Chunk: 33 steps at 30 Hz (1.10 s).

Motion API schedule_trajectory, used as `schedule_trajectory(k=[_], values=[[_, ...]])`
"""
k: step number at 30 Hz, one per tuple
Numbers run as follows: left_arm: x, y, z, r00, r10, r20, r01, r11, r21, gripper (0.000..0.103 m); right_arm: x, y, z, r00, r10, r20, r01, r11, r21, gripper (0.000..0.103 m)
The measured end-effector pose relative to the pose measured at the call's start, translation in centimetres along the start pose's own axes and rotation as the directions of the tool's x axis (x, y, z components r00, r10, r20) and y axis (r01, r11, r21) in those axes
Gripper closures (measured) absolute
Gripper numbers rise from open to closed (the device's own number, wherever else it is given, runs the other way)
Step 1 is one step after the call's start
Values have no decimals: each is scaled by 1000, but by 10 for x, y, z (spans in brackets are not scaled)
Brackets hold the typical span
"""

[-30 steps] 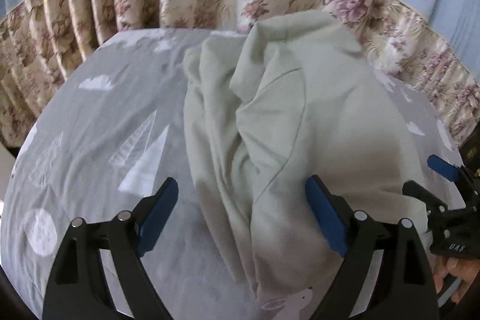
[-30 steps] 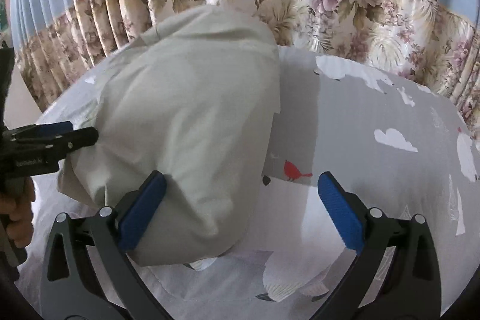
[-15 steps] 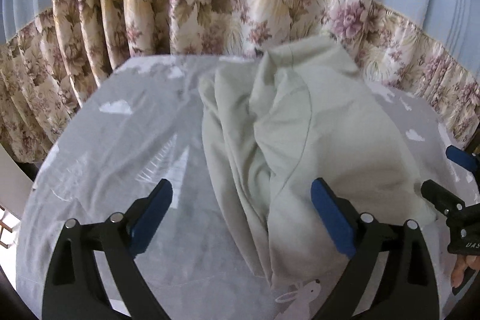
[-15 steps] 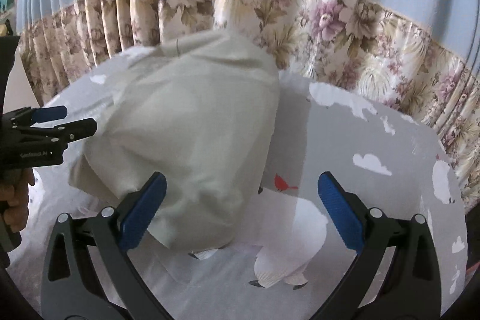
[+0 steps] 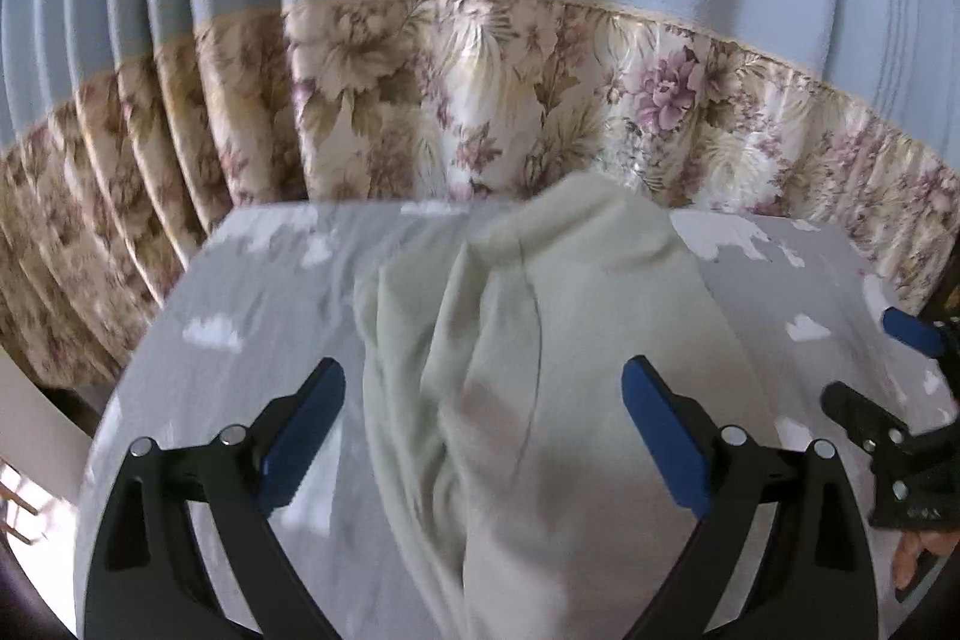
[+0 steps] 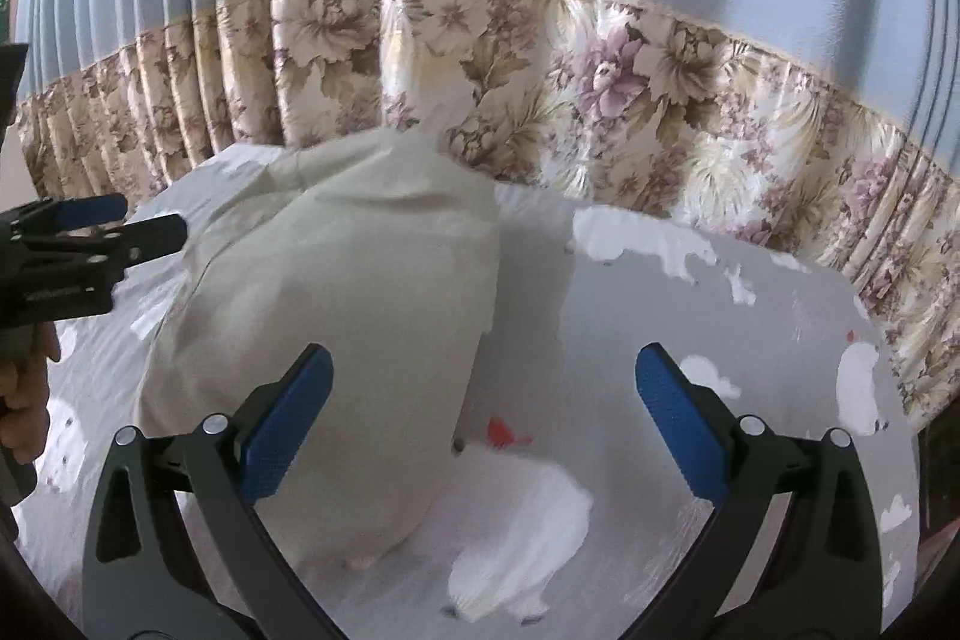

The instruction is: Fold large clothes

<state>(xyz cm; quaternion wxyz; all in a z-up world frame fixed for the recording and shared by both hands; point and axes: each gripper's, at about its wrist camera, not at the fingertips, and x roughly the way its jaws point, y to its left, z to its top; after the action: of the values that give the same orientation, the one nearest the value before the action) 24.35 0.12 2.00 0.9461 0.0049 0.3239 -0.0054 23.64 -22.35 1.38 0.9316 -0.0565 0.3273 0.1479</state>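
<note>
Both tongs, left (image 5: 483, 436) and right (image 6: 483, 418), have lifted back, spread wide and empty; the pale garment (image 5: 540, 370) lies bunched on the bed (image 6: 690, 340), fold probably released.

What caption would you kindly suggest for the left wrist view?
Open left tongs above a pale green garment on the grey printed bedsheet.

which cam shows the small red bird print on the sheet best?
Right wrist view: the red bird print sits unobstructed on the grey sheet beside the pale green garment. Left wrist view doesn't show it at all.
</note>
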Motion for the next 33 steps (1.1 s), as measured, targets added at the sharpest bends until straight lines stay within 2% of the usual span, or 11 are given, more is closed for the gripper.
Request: schedule_trajectory(k=[3,5,10,13,15,17,19,23,26,29,33], values=[[22,-7,19,998,56,-5,-55,997,48,9,10,-10,22,1000,21,15,-21,999,35,3],[35,-7,26,998,66,-17,-65,996,55,9,20,-14,36,1000,22,21,-23,999,33,3],[70,3,31,996,66,-53,-65,997,30,9,67,-17,61,1000,19,-24,-18,999,43,3],[91,12,27,992,100,-82,-99,995,22,9,96,-15,65,997,34,-62,-31,998,54,3],[107,17,23,978,183,-97,-178,982,56,8,116,-11,64,997,12,-80,-8,999,43,3],[116,22,19,972,211,-102,-205,977,67,8,131,-7,65,996,-21,-90,22,1000,15,3],[126,31,16,972,198,-130,-195,980,35,8,148,-8,68,994,-44,-99,46,999,20,3],[135,37,9,972,195,-132,-193,981,26,8,171,-5,74,992,-51,-114,53,998,18,3],[140,42,5,972,186,-145,-188,982,-5,8,195,1,73,980,-55,-193,50,998,-30,3],[137,43,5,976,166,-139,-170,985,-20,8,190,0,78,980,-49,-195,41,998,-43,3],[114,42,7,983,135,-123,-137,991,-7,9,154,1,72,987,-35,-157,23,997,-77,3]])
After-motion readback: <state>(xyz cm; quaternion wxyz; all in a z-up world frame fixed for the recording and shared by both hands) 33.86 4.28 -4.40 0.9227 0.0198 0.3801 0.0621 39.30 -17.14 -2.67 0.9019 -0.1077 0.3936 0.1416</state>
